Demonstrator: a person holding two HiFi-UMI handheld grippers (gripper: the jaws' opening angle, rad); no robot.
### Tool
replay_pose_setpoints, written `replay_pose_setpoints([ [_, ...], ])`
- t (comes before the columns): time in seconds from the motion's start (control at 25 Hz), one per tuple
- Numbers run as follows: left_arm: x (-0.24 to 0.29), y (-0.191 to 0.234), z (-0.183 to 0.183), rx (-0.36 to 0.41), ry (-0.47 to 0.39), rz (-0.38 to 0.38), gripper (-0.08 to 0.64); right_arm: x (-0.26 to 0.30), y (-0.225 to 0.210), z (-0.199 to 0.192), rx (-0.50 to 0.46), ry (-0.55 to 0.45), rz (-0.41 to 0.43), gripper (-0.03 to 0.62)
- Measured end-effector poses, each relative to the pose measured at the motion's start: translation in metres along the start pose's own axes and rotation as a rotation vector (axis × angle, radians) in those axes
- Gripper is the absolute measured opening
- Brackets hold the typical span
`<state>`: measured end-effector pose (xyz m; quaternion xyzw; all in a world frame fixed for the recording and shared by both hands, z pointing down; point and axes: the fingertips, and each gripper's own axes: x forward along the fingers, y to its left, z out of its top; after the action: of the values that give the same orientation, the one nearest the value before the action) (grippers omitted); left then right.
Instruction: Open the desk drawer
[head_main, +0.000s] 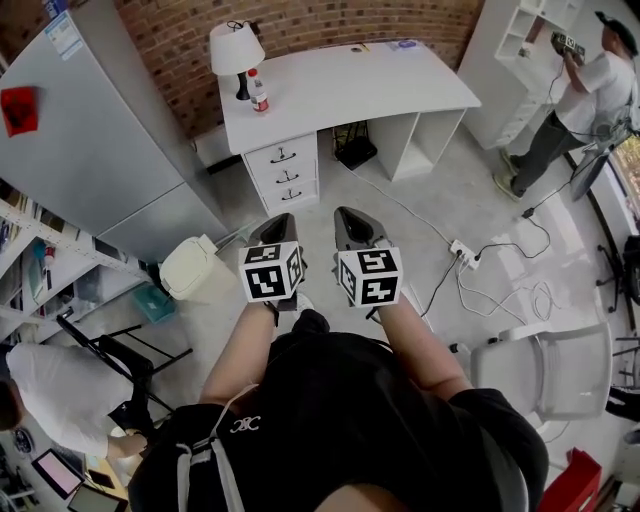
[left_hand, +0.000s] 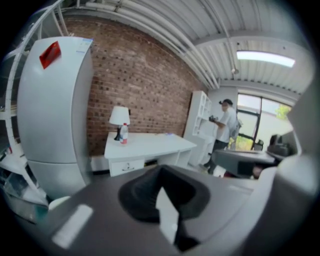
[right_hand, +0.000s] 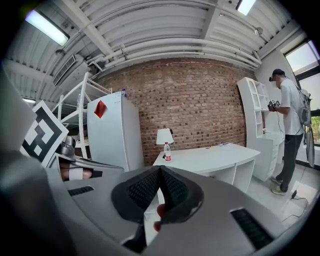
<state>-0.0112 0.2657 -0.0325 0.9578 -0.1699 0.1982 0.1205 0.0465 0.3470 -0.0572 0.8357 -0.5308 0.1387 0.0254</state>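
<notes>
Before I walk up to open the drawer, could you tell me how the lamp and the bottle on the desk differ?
The lamp is taller than the bottle. The lamp has a white shade on a dark stand; the bottle is clear with a red label. In the head view the bottle stands just right of the lamp. Both stand upright on the white desk, at the end above the drawers.

Head view looks steeply down; both gripper views face forward, sharing the far desk (head_main: 350, 85).

Smooth matt white desk (head_main: 350, 90), rough brick wall (head_main: 330, 20), glossy floor (head_main: 480, 200).
</notes>
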Motion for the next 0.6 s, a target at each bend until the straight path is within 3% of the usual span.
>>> replay_pose_setpoints([
  [0.16, 0.042, 0.024, 0.013, -0.021, 0.033, -0.013, -0.002, 0.043, -0.012, 0.022, 0.004, -0.022, 0.004, -0.009],
  [0.6, 0.138, 0.11, 0.057, -0.065, 0.063, -0.005, -0.002, 0.18, -0.023, 0.042, -0.021, 0.037, 0.014, -0.009],
])
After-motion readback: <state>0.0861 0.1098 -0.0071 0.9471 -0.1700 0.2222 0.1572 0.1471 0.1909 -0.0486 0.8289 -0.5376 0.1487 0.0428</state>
